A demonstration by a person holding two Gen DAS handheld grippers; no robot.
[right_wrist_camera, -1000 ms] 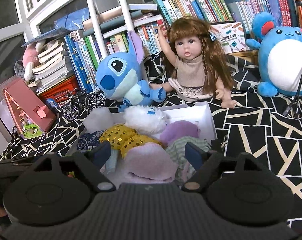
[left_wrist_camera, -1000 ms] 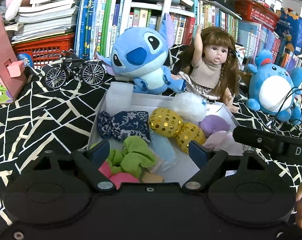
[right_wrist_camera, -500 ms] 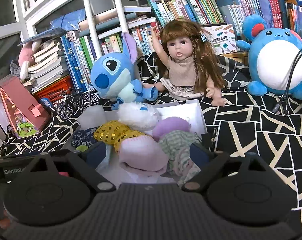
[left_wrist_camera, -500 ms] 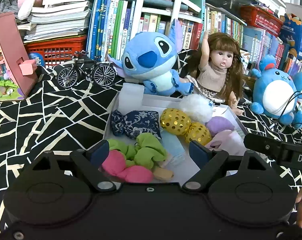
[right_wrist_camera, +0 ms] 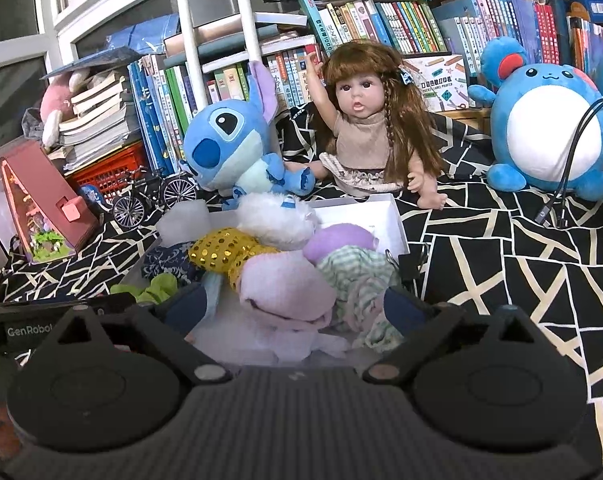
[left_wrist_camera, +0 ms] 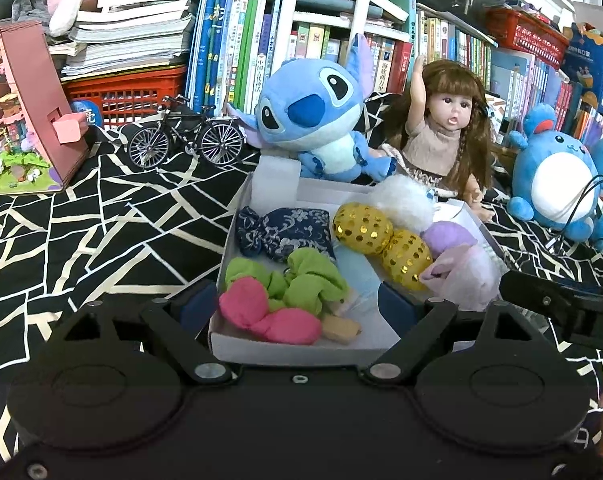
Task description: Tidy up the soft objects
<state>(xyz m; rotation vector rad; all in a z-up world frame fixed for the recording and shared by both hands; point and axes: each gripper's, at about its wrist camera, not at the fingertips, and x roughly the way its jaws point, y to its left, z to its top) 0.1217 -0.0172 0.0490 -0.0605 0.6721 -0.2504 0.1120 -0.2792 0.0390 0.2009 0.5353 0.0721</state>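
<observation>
A white box [left_wrist_camera: 293, 350] on the black patterned cloth holds several soft items: a navy floral pouch [left_wrist_camera: 285, 234], gold sequin balls [left_wrist_camera: 381, 236], a white fluffy ball [left_wrist_camera: 401, 200], a green scrunchie [left_wrist_camera: 301, 276] and a pink one [left_wrist_camera: 261, 312]. My left gripper [left_wrist_camera: 297, 308] hangs open over the box's near edge, pads touching nothing. My right gripper [right_wrist_camera: 295, 308] is opening over the box [right_wrist_camera: 397, 220]. A pale pink cloth [right_wrist_camera: 285, 288] and a green checked cloth [right_wrist_camera: 361, 280] lie between its fingers, free of the pads.
Behind the box sit a blue plush [left_wrist_camera: 313, 116], a doll [left_wrist_camera: 445, 128] and a round blue plush [left_wrist_camera: 557, 176]. A toy bicycle [left_wrist_camera: 185, 136] and a pink house model [left_wrist_camera: 17, 120] stand at the left. Books and red baskets line the back. A cable [right_wrist_camera: 569, 160] trails at the right.
Both grippers have drawn back a little from the box, so its near wall and the pink scrunchie now show. The right jaws have spread wider.
</observation>
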